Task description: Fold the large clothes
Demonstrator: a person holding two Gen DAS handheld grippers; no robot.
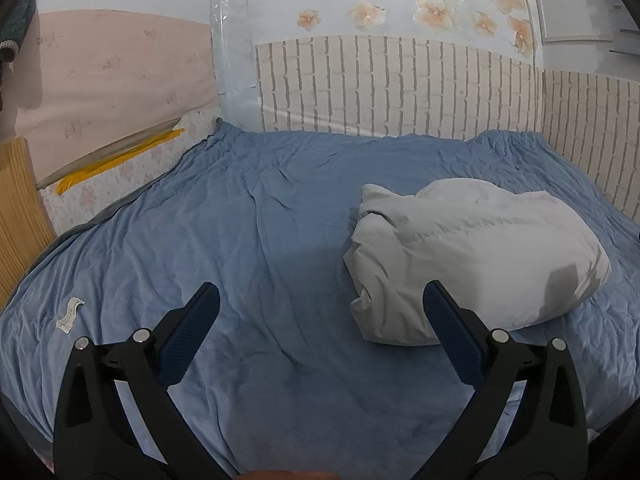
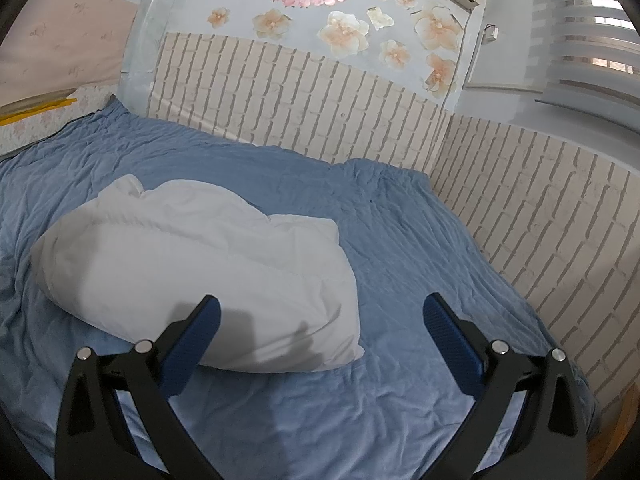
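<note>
Both tools, left tool [image 1: 320, 300] and right tool [image 2: 320, 312], spread wide above folded white garment [image 2: 192, 272].

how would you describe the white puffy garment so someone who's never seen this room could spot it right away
Start at the wide bed covered by a wrinkled blue sheet, pushed into a corner of brick-pattern wall panels. On the sheet's right half lies the white puffy garment, bundled into a pillow-like heap. It is the only bulky pale thing there; the sole other item is a small flat paper tag far left.

Bed [image 1: 280, 240] w/ wrinkled blue sheet; folded white padded garment [image 1: 472, 256] lies right of centre, small paper tag [image 1: 70, 314] near left.
</note>
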